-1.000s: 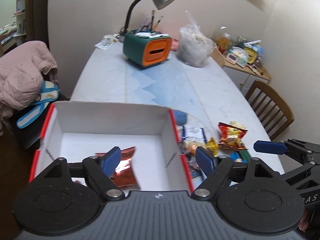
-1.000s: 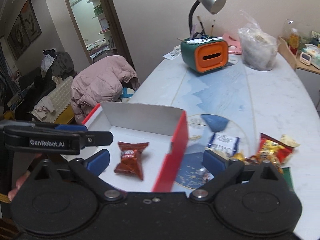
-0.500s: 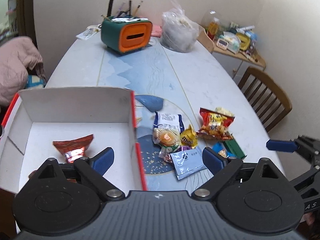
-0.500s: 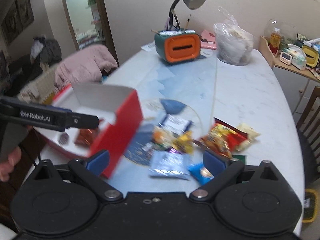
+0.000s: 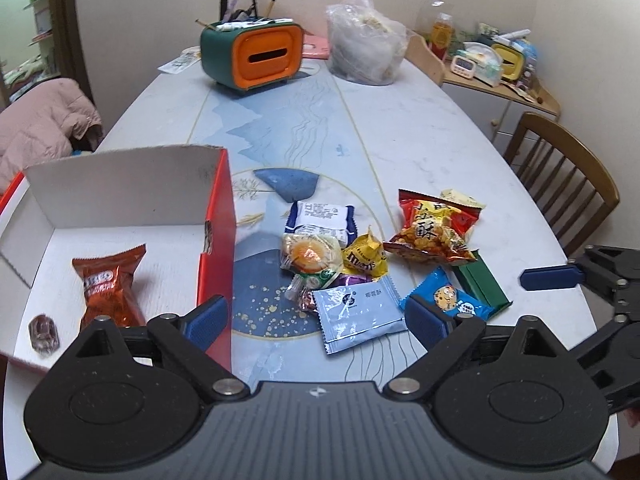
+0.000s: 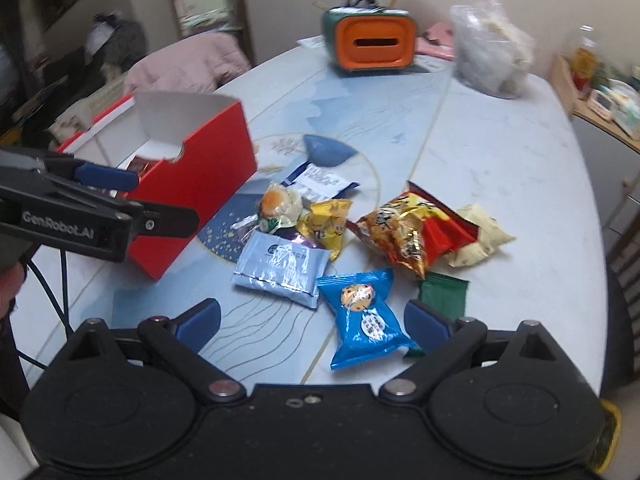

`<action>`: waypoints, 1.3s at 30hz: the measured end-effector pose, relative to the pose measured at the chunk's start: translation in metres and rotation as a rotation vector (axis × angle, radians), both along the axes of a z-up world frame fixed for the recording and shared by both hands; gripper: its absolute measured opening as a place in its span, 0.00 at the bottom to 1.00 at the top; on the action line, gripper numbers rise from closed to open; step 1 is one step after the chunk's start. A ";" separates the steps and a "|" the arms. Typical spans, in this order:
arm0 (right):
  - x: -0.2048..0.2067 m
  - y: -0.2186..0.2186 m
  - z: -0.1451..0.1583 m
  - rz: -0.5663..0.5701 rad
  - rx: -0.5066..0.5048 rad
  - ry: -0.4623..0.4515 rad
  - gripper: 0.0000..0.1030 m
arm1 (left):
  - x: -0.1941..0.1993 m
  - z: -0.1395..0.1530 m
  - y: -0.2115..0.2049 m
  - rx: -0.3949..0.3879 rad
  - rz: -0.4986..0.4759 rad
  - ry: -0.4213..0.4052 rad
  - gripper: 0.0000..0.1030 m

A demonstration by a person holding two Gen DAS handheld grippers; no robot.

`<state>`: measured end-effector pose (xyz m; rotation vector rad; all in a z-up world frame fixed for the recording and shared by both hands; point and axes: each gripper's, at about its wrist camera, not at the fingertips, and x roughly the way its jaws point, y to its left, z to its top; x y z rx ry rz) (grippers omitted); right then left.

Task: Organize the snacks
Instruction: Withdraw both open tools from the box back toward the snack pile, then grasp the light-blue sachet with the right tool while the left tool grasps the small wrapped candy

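- Snacks lie in a loose heap on the table, ahead of both claws; only a red-brown wrapped snack and a small dark sweet sit in the red box.
- Left claw is spread as wide as it goes and holds nothing; the pale blue sachet lies just ahead of it between the finger lines, the box just off its left finger.
- Right claw also stands wide and empty; the blue cookie packet lies right between its fingers, the green packet near its right finger.
- Step in hand, as I judge it: picking the next snack from the heap.
- Doing it well: each claw should take the packet nearest its own fingers, so the two do not cross.
- Come down over the packet's puffed middle, not its crimped edge, and straddle it squarely before closing.
- Close gently; contents may crush.
- The sachet overlaps a purple wrapper, so lift straight up to avoid dragging neighbours.
- Clear the box's near wall when carrying over.
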<state>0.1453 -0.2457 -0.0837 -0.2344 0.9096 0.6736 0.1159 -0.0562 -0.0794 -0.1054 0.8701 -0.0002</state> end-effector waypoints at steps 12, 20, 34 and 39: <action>0.041 0.016 -0.045 0.132 -0.092 0.033 0.80 | -0.007 -0.005 -0.001 0.019 0.085 0.010 0.93; 0.040 0.060 -0.049 0.389 -0.139 -0.063 0.77 | -0.013 0.005 -0.006 0.019 0.108 -0.018 0.93; 0.054 0.092 -0.071 0.628 -0.225 -0.067 0.61 | -0.016 0.001 -0.012 0.009 0.094 -0.015 0.93; 0.050 0.088 -0.069 0.632 -0.228 -0.071 0.53 | -0.008 -0.005 -0.016 0.011 0.084 0.001 0.93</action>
